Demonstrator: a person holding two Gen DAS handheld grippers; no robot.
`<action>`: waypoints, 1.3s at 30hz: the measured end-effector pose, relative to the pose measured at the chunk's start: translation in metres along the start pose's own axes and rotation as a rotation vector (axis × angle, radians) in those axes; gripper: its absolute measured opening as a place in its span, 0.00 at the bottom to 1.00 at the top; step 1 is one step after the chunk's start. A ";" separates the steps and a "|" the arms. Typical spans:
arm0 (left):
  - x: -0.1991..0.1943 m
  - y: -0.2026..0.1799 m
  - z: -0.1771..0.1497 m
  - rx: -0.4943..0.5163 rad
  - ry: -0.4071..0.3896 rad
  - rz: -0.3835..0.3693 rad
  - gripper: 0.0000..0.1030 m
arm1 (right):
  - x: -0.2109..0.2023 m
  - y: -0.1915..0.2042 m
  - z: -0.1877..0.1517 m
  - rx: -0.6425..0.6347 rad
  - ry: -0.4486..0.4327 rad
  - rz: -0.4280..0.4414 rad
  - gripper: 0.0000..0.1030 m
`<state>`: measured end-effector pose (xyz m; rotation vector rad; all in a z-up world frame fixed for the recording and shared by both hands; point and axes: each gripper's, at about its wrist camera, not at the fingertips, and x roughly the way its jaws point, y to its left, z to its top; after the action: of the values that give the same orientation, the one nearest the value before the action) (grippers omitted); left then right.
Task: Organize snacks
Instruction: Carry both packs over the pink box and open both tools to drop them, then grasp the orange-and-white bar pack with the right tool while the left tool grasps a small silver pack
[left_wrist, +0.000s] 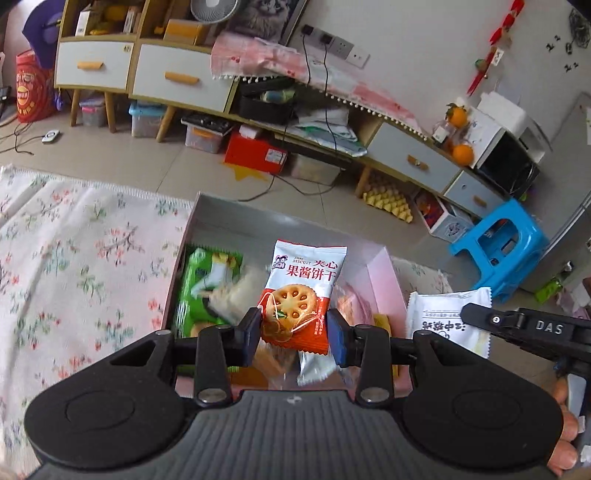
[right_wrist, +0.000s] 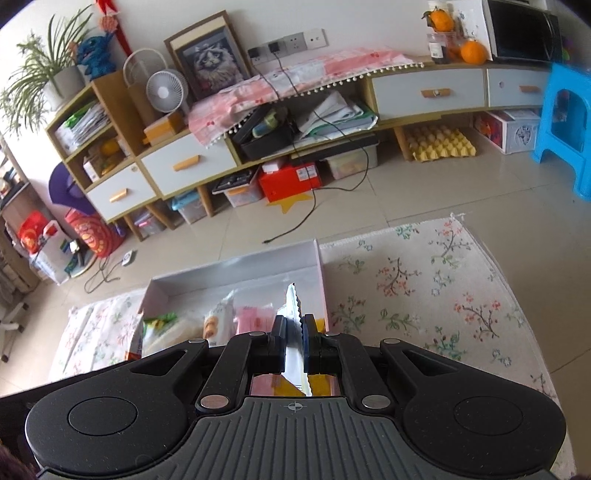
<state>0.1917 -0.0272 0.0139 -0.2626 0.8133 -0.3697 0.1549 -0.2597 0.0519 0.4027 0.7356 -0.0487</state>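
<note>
**Two tools, two snack packets over a pink box**

Two tools worked above an open pink box (left_wrist: 384, 280) set on a floral cloth (left_wrist: 81, 258). The left tool (left_wrist: 293, 330) was clamped on the lower end of a red-and-white biscuit packet (left_wrist: 303, 291), held upright over the box, at 12 o'clock from its fingers. Below it lay a green snack pack (left_wrist: 201, 284) at 10 o'clock and other wrapped snacks. The right tool (right_wrist: 294, 341) was closed on a thin white packet (right_wrist: 291, 306), seen edge-on in its own camera, above the box's right end (right_wrist: 320, 273). From the left wrist view, that white packet (left_wrist: 448, 317) hung at 3 o'clock, just beside the box's right wall. A blue stool (left_wrist: 498, 245) stood on the tiled floor at 2 o'clock.
</note>
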 end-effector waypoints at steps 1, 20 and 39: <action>0.000 0.001 0.004 -0.014 -0.006 -0.005 0.34 | 0.001 -0.001 0.003 0.008 -0.009 0.005 0.07; 0.019 0.016 0.023 -0.033 -0.049 0.097 0.59 | 0.054 0.000 0.014 0.219 -0.024 0.127 0.17; -0.039 -0.006 -0.015 0.006 0.076 0.177 0.80 | -0.045 0.035 -0.009 -0.107 0.015 0.030 0.70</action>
<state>0.1547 -0.0178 0.0313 -0.1701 0.9025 -0.2165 0.1220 -0.2283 0.0872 0.3120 0.7435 0.0216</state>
